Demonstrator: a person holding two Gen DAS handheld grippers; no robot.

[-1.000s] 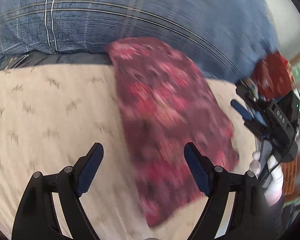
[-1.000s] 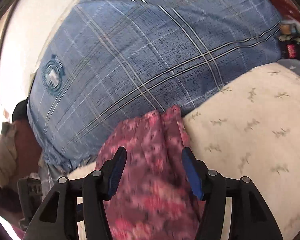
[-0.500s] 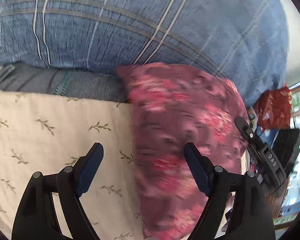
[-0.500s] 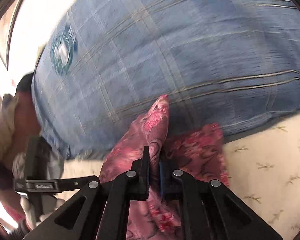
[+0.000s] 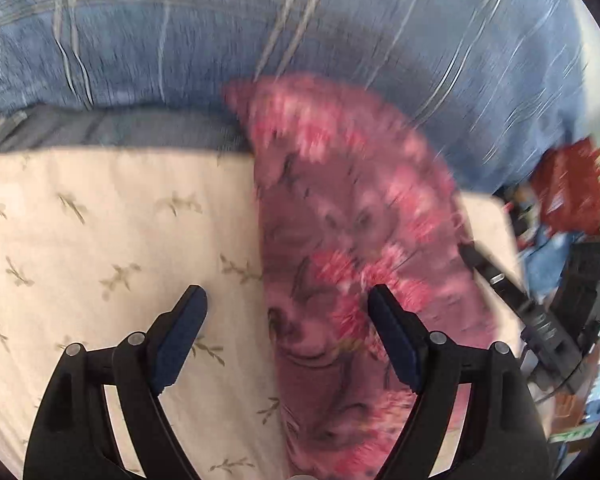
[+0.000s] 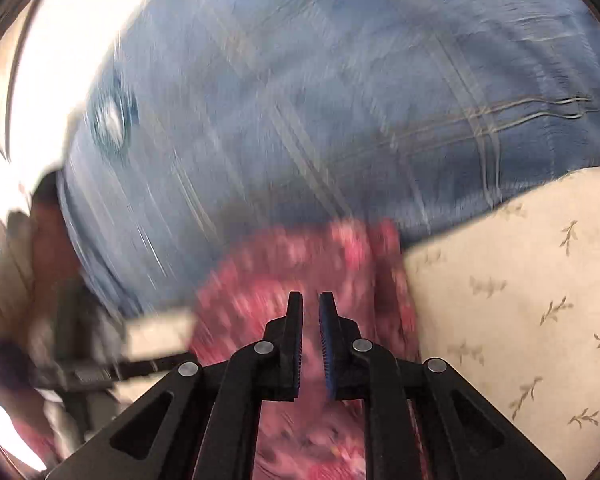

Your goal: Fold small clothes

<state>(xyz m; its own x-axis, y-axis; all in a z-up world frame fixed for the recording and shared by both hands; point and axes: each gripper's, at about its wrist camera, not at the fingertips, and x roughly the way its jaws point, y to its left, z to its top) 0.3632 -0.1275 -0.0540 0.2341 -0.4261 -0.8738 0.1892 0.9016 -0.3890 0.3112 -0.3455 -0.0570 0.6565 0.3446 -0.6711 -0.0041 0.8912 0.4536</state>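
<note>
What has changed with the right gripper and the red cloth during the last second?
The right gripper closed on a raised fold of the red floral cloth; now its jaws stand slightly apart and that peak is gone. The left gripper stayed open over the cloth's edge.

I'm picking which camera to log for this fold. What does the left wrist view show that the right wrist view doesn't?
Only the left wrist view shows the left tongs, wide open, one finger over the sheet and one over the cloth, plus a red bag. Only the right wrist view shows the right tongs, nearly closed with a narrow gap; blur hides whether they pinch fabric. Both show the pink floral cloth, the cream leaf-print sheet and the blue plaid pillow.
</note>
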